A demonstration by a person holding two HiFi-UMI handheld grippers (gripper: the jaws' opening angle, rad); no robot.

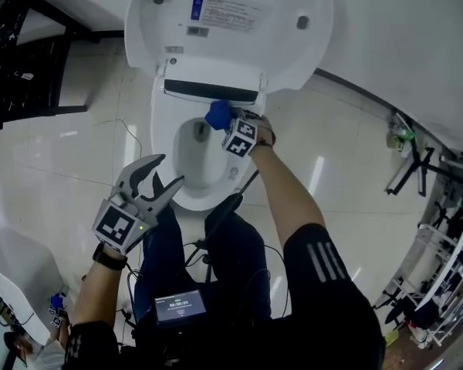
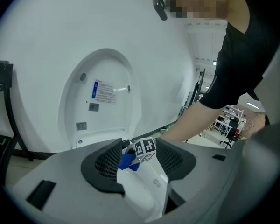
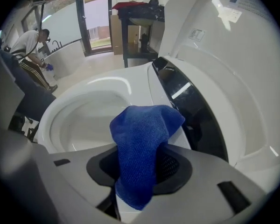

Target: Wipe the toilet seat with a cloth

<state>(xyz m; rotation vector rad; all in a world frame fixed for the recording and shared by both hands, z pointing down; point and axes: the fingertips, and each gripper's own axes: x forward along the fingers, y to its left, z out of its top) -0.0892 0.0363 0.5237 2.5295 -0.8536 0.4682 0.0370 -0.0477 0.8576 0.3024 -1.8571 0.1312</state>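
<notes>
A white toilet stands with its lid [image 1: 231,21] raised and its bowl [image 1: 199,154] uncovered. My right gripper [image 1: 225,120] is at the rear of the seat ring [image 3: 130,85], just in front of the black strip under the lid. It is shut on a blue cloth [image 3: 142,148], which bulges out past the jaws onto the ring's rear part. The cloth [image 1: 218,114] shows beside that gripper's marker cube [image 1: 241,137]. My left gripper [image 1: 156,182] hangs open and empty over the bowl's front left edge. In the left gripper view the cloth [image 2: 127,161] appears between its parted jaws, far off.
A black rack [image 1: 23,60] stands at the back left and a white bin [image 1: 15,276] at the near left. Metal racks [image 1: 447,230] line the right. A cable lies on the tiled floor. A person [image 3: 32,55] stands far off in the right gripper view, near a black table [image 3: 135,17].
</notes>
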